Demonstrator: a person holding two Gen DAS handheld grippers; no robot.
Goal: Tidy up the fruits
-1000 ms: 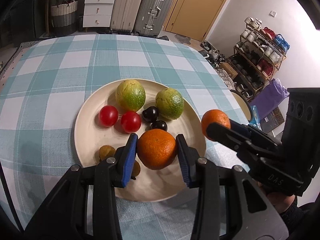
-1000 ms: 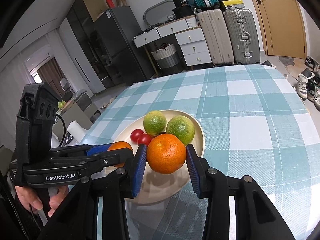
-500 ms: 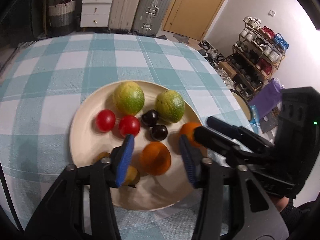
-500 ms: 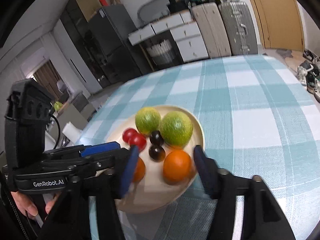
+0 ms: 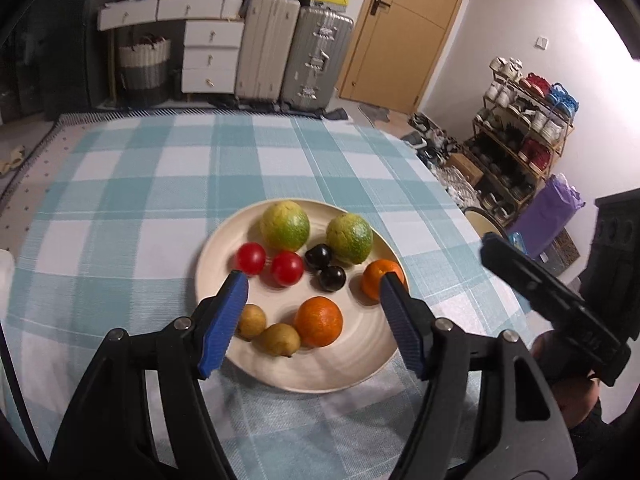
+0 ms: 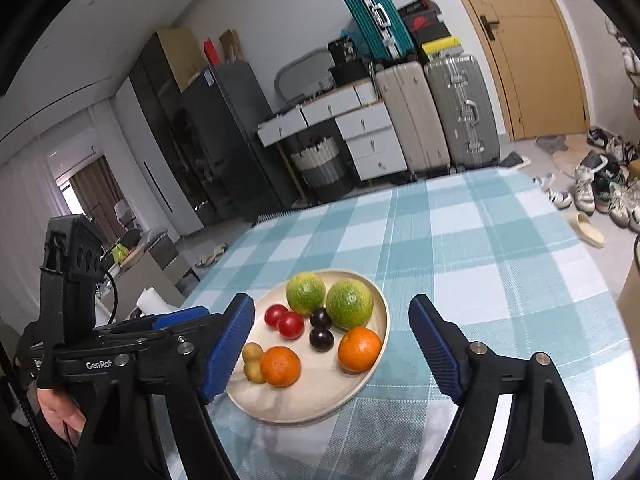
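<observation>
Holding my left gripper [image 5: 314, 286] and right gripper [image 6: 332, 322] with jaws wide apart and empty above the plate [image 5: 360, 368] on the desk, I'd judge its two oranges [image 5: 319, 321] firm, light, rollable, best pinched across their middles

Both cameras look forward and down along their own tool's fingers, from close above the near edge of the checked bench [image 5: 168, 168]. They share the plate [image 5: 348, 376] of fruit, the suitcases [image 6: 436, 116] and the door [image 5: 404, 28]; each also catches the other tool at its side.
</observation>
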